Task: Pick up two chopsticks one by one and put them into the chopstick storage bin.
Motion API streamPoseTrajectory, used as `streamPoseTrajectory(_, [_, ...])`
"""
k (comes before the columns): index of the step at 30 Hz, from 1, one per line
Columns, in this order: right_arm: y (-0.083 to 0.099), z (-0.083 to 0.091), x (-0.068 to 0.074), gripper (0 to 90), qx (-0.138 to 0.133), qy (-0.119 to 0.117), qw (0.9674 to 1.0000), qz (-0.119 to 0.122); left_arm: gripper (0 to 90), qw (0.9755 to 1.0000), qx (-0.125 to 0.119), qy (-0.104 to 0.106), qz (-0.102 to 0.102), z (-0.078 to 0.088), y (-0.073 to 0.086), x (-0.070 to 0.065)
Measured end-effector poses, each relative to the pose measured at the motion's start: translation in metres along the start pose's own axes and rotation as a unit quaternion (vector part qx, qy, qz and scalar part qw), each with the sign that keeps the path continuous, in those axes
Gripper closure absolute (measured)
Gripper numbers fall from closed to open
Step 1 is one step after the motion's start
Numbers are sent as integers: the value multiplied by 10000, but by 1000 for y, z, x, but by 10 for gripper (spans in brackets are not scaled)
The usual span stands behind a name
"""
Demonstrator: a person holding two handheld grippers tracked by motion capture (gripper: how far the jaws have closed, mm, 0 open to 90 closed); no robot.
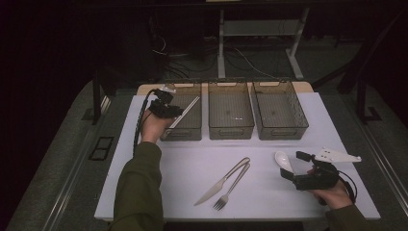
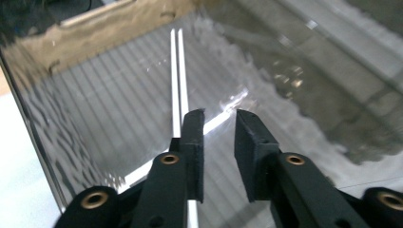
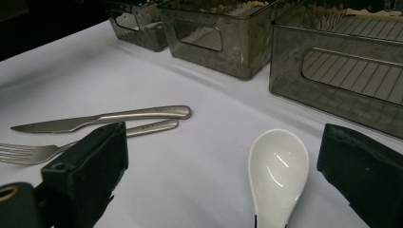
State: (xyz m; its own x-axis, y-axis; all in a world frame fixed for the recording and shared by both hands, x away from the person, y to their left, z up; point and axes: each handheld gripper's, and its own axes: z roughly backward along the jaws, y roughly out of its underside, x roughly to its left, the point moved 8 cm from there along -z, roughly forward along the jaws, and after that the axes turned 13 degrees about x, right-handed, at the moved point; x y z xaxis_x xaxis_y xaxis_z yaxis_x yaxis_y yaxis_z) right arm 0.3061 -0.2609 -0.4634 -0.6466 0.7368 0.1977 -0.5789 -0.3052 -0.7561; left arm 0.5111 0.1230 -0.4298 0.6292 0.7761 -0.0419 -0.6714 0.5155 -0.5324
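A: Three smoky plastic bins [image 1: 231, 129] stand in a row at the far edge of the white surface [image 1: 183, 168]; why is the left gripper [image 1: 174, 112] over the leftmost one [image 1: 184, 131]?

B: To sort, I'd judge. A pair of pale chopsticks [image 2: 177, 71] lies slantwise in that bin, and the fingers [image 2: 194, 142] are parted beside them, pinching nothing.

A: And the right gripper [image 1: 287, 167]?

B: Low on the surface, fingers [image 3: 90, 166] spread wide either side of the white spoon [image 3: 278, 171], not pressing it. Probably lined up for a grasp.

A: The rest?

B: Knife [image 1: 222, 182] and fork [image 1: 232, 186] lie together mid-surface, apart from both hands.

A: Any labels?

B: The knife handle bears a faint stamp, too small to read
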Motion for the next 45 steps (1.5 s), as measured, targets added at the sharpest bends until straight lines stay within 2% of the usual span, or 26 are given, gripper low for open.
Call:
streamPoseTrajectory(3, [0, 0, 0, 32, 7, 9, 10000, -2, 634, 9997, -175, 155, -56, 10, -2, -8])
streamPoseTrajectory(8, [0, -1, 0, 33, 12, 17, 10000, -2, 553, 9975, -531, 456, -97, 26, -4, -23])
streamPoseTrajectory(12, [0, -1, -1, 32, 21, 20, 10000, 2, 507, 9959, -653, 525, -342, 35, -2, -35])
streamPoseTrajectory(19, [0, -1, 0, 33, 21, 27, 10000, 4, 431, 9918, -847, 727, -617, 45, 5, -60])
streamPoseTrajectory(21, [0, -1, 0, 32, 24, 31, 10000, 12, 421, 9899, -979, 796, -641, 49, 8, -68])
streamPoseTrajectory(24, [0, -1, 0, 32, 18, 33, 10000, 6, 402, 9874, -1096, 889, -721, 53, 16, -79])
streamPoseTrajectory(27, [0, -1, 0, 32, 17, 34, 10000, 17, 389, 9859, -1141, 917, -811, 55, 25, -89])
streamPoseTrajectory(29, [0, 0, 0, 32, 18, 37, 10000, 15, 381, 9853, -1131, 929, -882, 55, 32, -94])
streamPoseTrajectory(35, [0, -1, 0, 33, 13, 36, 10000, 12, 358, 9839, -1142, 1008, -930, 53, 55, -108])
streamPoseTrajectory(40, [0, 0, 0, 33, -4, 49, 10000, 35, 335, 9840, -1115, 1012, -950, 52, 74, -115])
streamPoseTrajectory(45, [0, 0, 0, 33, -9, 40, 10000, 20, 289, 9818, -1299, 1057, -899, 54, 88, -123])
